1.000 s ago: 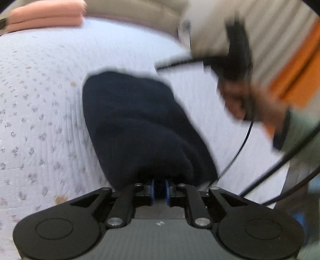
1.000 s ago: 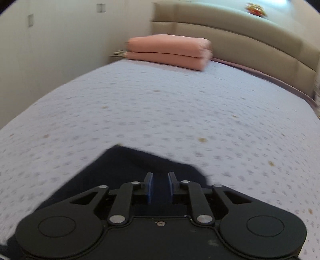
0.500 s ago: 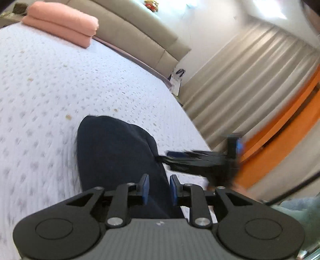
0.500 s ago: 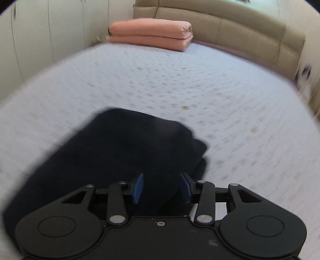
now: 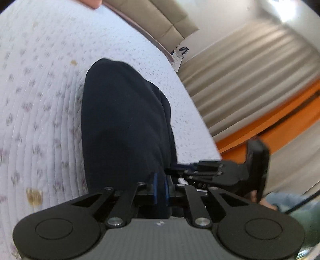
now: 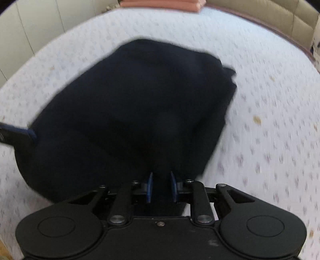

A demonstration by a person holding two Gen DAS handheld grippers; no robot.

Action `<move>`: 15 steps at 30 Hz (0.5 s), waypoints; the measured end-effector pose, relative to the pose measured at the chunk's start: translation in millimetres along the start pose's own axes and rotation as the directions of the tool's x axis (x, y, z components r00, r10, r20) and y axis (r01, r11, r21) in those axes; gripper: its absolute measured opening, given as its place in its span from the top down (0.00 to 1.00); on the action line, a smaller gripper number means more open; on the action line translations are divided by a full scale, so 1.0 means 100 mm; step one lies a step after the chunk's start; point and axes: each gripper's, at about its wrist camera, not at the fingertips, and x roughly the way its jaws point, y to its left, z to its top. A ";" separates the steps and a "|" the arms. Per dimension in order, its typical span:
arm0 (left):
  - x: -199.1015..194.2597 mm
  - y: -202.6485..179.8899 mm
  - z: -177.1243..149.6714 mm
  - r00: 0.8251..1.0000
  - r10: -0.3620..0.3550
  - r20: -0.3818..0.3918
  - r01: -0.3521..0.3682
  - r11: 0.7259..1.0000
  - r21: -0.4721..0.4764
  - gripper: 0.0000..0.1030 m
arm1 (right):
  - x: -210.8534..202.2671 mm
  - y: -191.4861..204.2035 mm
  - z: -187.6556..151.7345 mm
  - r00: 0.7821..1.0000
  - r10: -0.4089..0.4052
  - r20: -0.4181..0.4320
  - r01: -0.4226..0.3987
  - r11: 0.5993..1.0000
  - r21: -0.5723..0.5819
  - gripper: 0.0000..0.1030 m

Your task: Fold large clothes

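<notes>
Both grippers have dropped toward the dark garment (image 6: 128,112) since the earlier frames, and each now works at its near edge; the left gripper (image 5: 160,187) has its jaws drawn almost together with dark cloth pinched between the blue pads; the right gripper (image 6: 161,187) is closing, its pads set apart with a thicker fold of cloth between them, apparently pressed. The garment lies bunched in several layers on the quilted bedspread (image 6: 270,124), nearer the foot of the bed; judged from this, a fresh grip for the next fold is in hand. The right gripper shows in the left wrist view, just beside the left one, so the two tools crowd one hem. A folded pink blanket (image 6: 160,3) lies well apart by the headboard (image 5: 160,22); curtains (image 5: 246,66) hang beyond the bed; nothing lies on the garment.
</notes>
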 end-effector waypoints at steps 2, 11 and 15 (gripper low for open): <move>-0.02 0.06 -0.02 1.000 -0.008 0.000 0.008 1.000 -0.023 0.96 | -0.01 -0.09 -0.07 0.999 0.031 -0.010 -0.031 0.998 0.047 0.77; -0.12 0.00 -0.12 1.000 0.011 0.015 -0.010 0.997 -0.070 0.97 | -0.15 -0.49 0.00 0.995 0.093 -0.019 -0.086 0.968 0.237 0.69; -0.35 -0.28 0.03 0.997 0.066 0.037 -0.066 0.998 -0.013 0.86 | -0.39 -0.79 0.10 0.993 0.059 0.104 -0.095 0.919 0.382 0.28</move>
